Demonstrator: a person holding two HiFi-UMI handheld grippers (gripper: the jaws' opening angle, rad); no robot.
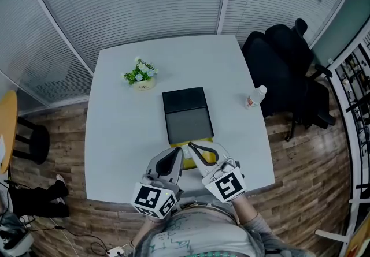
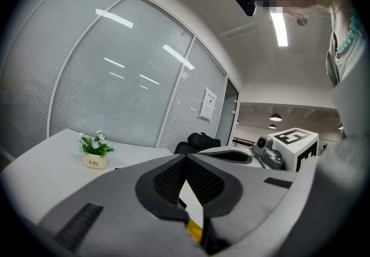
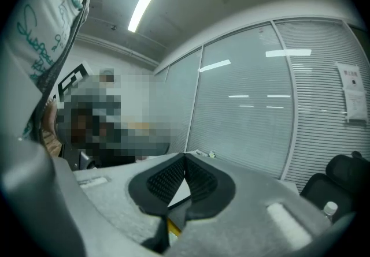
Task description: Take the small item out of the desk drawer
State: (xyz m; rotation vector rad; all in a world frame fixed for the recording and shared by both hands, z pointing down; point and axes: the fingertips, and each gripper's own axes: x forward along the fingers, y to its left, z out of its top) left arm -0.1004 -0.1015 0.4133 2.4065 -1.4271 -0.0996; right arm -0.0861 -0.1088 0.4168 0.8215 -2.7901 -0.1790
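A black desk drawer unit [image 1: 185, 112] lies in the middle of the white table [image 1: 115, 134], its long side running towards me. At its near end a yellow thing [image 1: 208, 156] shows, mostly hidden under the grippers; I cannot tell what it is. My left gripper [image 1: 180, 150] and right gripper [image 1: 191, 146] sit side by side at that near end, tips almost touching each other. In the left gripper view the left gripper [image 2: 185, 158] has its jaw tips together, with a bit of yellow [image 2: 194, 229] below them. The right gripper [image 3: 185, 156] is likewise shut, with a sliver of yellow [image 3: 172, 226] under it.
A small pot of flowers [image 1: 140, 74] stands on the table's far left, a plastic bottle [image 1: 255, 96] near its right edge. A black office chair [image 1: 289, 71] stands beyond the right side, a dark stool [image 1: 29, 140] on the floor at left. Window blinds close the back.
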